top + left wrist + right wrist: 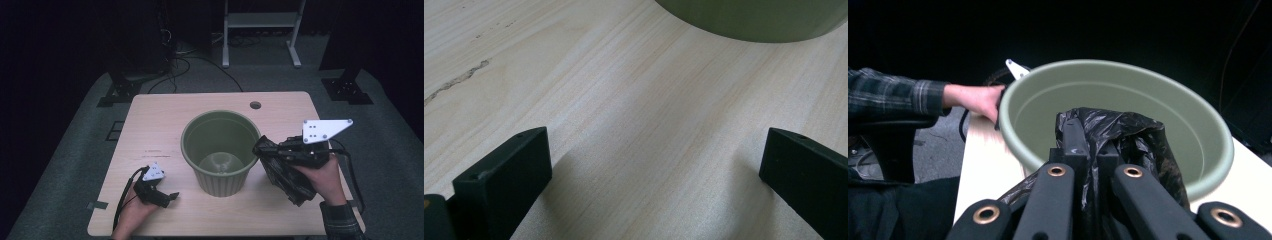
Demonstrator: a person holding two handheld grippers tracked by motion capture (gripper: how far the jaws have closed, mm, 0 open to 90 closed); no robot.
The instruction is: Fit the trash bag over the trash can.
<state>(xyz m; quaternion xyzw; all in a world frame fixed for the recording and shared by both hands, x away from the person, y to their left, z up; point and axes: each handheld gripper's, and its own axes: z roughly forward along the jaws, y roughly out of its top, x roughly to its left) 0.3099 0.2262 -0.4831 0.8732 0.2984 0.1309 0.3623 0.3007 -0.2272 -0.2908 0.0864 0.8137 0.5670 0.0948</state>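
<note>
A green plastic bucket stands upright near the middle of the light wooden tabletop, and its inside looks empty in the high view. The right claw is at the right side of the bucket, just beside its rim, and it is closed on a crumpled black plastic bag. The bag hangs down from the claw along the outer right wall of the bucket, and its lower end reaches toward the tabletop near the person's right hand. In the right gripper view the bag is bunched between the two black jaws and rises in front of the bucket's rim, so part of the bag lies over the opening; I cannot tell if it touches the rim. The grey three-cornered plate sits on top of the right gripper. The left claw rests low on the tabletop at the left of the bucket, a little apart from it, held by the left hand. In the left gripper view its jaws stand wide apart with only bare wood between them, and the bucket's base is at the top edge. A dark scratch mark runs across the wood at the left.
</note>
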